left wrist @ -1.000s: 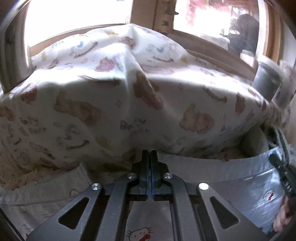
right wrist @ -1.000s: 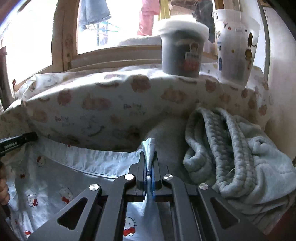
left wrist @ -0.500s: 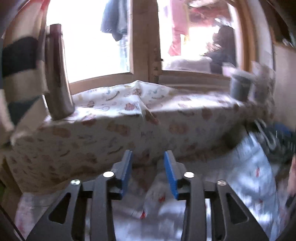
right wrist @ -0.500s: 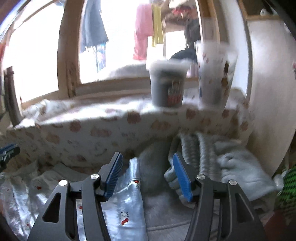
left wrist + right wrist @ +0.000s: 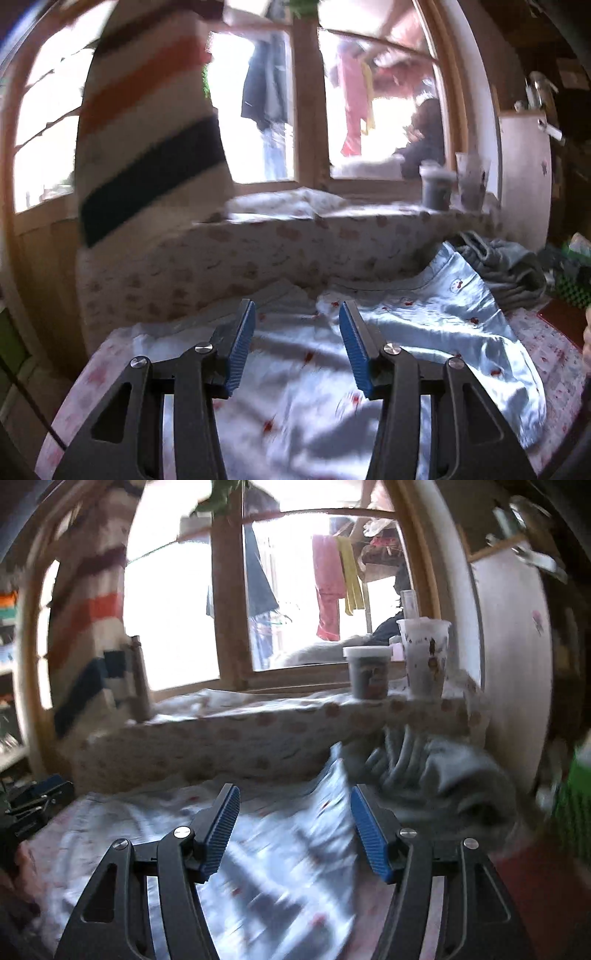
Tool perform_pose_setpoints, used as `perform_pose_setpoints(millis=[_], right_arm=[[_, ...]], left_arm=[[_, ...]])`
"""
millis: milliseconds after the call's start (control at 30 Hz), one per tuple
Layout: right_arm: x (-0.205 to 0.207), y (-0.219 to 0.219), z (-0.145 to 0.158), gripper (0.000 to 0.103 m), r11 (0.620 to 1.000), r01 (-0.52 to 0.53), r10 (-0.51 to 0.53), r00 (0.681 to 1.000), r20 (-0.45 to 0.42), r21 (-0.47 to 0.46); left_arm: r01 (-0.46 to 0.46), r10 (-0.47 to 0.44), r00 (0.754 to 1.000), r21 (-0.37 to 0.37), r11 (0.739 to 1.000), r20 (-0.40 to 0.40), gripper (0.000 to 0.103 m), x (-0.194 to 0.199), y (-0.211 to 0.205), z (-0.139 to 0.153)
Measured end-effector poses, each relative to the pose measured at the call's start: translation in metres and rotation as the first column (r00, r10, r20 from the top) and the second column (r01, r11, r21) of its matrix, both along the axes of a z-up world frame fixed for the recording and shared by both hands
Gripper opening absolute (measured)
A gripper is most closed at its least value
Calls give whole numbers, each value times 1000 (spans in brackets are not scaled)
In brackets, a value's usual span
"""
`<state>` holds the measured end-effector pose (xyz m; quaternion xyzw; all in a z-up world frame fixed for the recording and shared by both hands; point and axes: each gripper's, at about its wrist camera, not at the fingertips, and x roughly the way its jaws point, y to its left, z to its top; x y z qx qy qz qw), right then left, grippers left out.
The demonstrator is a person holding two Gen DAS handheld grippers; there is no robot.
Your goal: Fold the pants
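Pale blue pants (image 5: pixel 424 332) with small red cat prints lie spread and rumpled on the bed, their far edge near the patterned bolster. My left gripper (image 5: pixel 297 314) hovers above them, its jaws opening, nothing between the blue pads. In the right wrist view the same pants (image 5: pixel 280 849) appear blurred below my right gripper (image 5: pixel 293 799). Its jaws are opening too and hold nothing. The left gripper's black body (image 5: pixel 37 797) shows at the left edge of that view.
A bear-print bolster (image 5: pixel 295 243) runs under the window sill. A grey knitted garment (image 5: pixel 436 771) is heaped at the right. A dark tub (image 5: pixel 367 672) and a tall cup (image 5: pixel 424 657) stand on the sill. A striped cloth (image 5: pixel 147 129) hangs at the left.
Both grippers were shut on the pants' far edge; both have let go, opened and pulled back and up from the bolster. The pants now lie loose on the bed.
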<state>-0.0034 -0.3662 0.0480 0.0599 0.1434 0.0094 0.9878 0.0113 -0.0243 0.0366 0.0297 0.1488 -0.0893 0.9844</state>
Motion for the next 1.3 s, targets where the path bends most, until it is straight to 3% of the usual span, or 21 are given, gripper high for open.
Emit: perform_pose_setpoints(millis=[67,167,233,333,467,633,900,1100,1233,1300], right_arm=[[-29,11,-8,64,1000,7,-8,999,34,11],[-68,37,-19,68,984,142,-128,983,134,-106],[-82,42,-26,68,979,171,-154,977,145,-114],[-97,39,-42,68,987,160,-156,983,97,-30],[-107,42,-71,68,969,244,-241,968,69,-36],[-111,44,-99,68,985,164,-164,986,-9,54],[-117,54,-121,59,989,74,-68,996,-52,125],[-116,59,-129,53,989,76,-65,994,-88,125],[-109,61,-135,45,989,85,-69,989,-129,124],[-107,64,-137,39,990,87,-71,987,-145,108]], left_arm=[[-40,40,999,10,999,29,47,-29,8,-3],[-101,99,993,33,994,56,47,-61,15,-10],[-118,116,991,33,993,61,47,-78,18,-16],[-162,162,987,48,986,5,47,-89,16,-30],[-258,265,957,69,964,-115,47,-86,13,-63],[-218,208,952,-22,976,-223,47,-80,17,-92],[-123,84,974,-178,976,-210,47,-88,7,-98],[-109,77,973,-135,985,-219,47,-86,-10,-106],[-158,133,962,-90,983,-237,45,-81,-14,-116],[-164,138,960,-89,982,-242,34,-79,-14,-119]])
